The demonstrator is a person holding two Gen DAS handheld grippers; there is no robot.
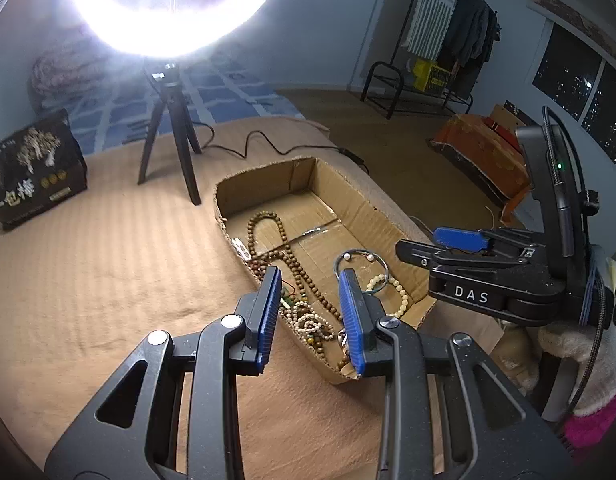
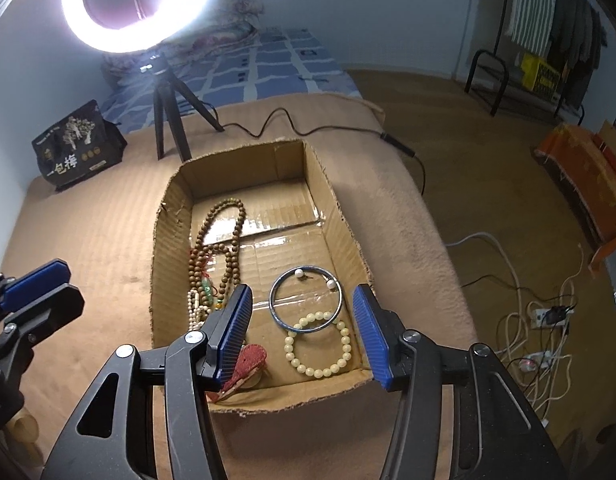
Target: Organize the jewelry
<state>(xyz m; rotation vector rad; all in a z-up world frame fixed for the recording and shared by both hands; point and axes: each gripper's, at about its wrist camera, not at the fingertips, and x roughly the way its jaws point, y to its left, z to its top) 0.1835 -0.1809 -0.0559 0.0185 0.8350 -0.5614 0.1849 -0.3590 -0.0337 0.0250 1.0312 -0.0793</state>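
Observation:
An open cardboard box (image 2: 340, 216) lies on a tan blanket and holds the jewelry. Inside are a long brown bead necklace (image 2: 227, 240), a silver bangle with two pearl ends (image 2: 271, 298), a cream bead bracelet (image 2: 287, 346), green and white beads (image 2: 205, 288) and a red fabric pouch (image 2: 249, 356). My right gripper (image 2: 303, 292) hangs open above the bangle and cream bracelet, nothing between its pads. My left gripper (image 1: 310, 276) is open over the box's near corner, above a pile of small beads (image 1: 312, 326). The bangle (image 1: 362, 251) lies just beyond it.
A ring light on a tripod (image 2: 167, 112) stands behind the box, its cable (image 2: 291, 124) trailing right across the blanket. A black printed bag (image 2: 75, 148) sits at the back left. Cords and a power strip (image 2: 548, 316) lie on the floor. A gloved hand (image 1: 580, 344) holds the right gripper.

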